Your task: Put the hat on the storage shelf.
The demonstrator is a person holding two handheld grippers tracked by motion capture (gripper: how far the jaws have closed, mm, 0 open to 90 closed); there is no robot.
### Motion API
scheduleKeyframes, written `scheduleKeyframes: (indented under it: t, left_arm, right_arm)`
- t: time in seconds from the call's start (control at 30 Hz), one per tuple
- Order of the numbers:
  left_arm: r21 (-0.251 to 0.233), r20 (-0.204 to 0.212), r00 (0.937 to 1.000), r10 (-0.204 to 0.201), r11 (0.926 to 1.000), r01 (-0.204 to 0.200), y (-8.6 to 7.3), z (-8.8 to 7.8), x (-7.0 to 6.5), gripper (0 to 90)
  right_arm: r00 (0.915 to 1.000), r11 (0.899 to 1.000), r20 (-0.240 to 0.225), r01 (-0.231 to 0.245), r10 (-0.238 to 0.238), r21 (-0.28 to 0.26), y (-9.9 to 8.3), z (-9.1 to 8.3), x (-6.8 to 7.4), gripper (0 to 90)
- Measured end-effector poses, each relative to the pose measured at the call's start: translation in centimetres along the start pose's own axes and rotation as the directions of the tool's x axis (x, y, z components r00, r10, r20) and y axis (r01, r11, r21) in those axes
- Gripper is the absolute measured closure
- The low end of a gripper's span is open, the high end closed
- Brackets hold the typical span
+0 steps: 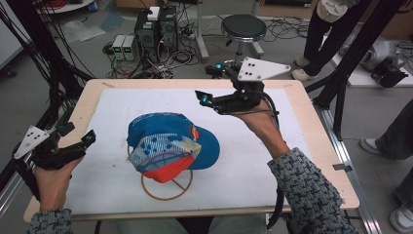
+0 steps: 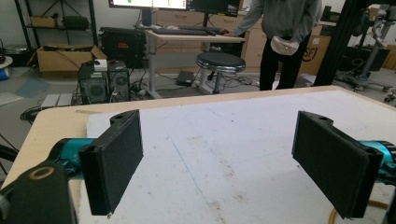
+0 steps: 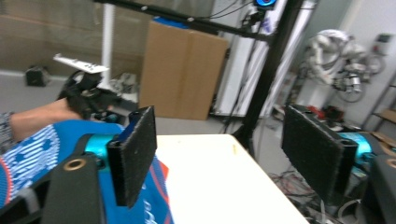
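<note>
On the desk (image 1: 321, 161), over its white mat (image 1: 253, 161), a blue patterned cap (image 1: 170, 146) sits perched on a wooden ring stand (image 1: 168, 195) near the middle, toward the near edge. That placement looks done: neither gripper touches the cap. The right gripper (image 1: 209, 84), raised to the far right of it, has its jaws spread and empty. The left gripper (image 1: 80, 135) waits at the near left, jaws released too. Little seems left beyond withdrawing.
</note>
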State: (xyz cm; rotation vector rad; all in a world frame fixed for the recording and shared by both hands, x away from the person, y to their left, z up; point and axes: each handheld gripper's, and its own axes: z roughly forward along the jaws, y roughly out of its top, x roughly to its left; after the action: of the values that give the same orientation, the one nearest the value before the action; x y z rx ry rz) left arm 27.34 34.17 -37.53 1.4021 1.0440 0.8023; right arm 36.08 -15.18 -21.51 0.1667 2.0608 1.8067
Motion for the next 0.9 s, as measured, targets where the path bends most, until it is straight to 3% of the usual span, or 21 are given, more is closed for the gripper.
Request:
scheduleKeyframes:
  t: [0.13,0.2,0.33,0.5,0.8,0.83,0.9]
  left_arm:
    - [0.001,0.001,1.0000,0.000,1.0000,0.000,0.0,0.1,-0.1,16.6]
    - [0.000,0.002,1.0000,0.000,1.0000,0.000,0.0,0.1,-0.1,16.6]
    - [0.002,0.006,1.0000,0.002,1.0000,-0.002,0.0,0.1,-0.2,16.6]
    - [-0.006,0.008,1.0000,0.003,1.0000,-0.003,0.1,0.1,-0.3,16.6]
    - [0.006,0.005,1.0000,0.000,1.0000,0.000,-0.1,0.3,-0.2,16.6]
    - [0.007,0.005,1.0000,0.000,1.0000,0.000,-0.1,0.3,-0.2,16.6]
    - [0.007,0.005,1.0000,0.003,1.0000,-0.003,-0.1,0.3,-0.2,16.6]
  right_arm:
    - [0.9966,1.000,0.081,-0.014,0.015,-0.012,-0.5,-2.1,-0.8,21.4]
    - [0.9953,1.000,0.095,-0.017,0.018,-0.015,-0.6,-2.5,-0.9,21.0]
    - [0.9842,0.999,0.173,-0.032,0.037,-0.031,-1.3,-4.9,-1.6,19.3]
    - [0.9744,0.998,0.218,-0.046,0.054,-0.042,-1.9,-6.7,-1.9,19.3]
    - [0.9387,0.994,0.329,-0.087,0.102,-0.059,-3.9,-10.9,-3.2,19.2]
    - [0.9387,0.994,0.329,-0.087,0.102,-0.059,-3.9,-10.9,-3.2,19.2]
    - [0.9253,0.994,0.362,-0.098,0.112,-0.058,-4.6,-11.8,-3.4,19.1]
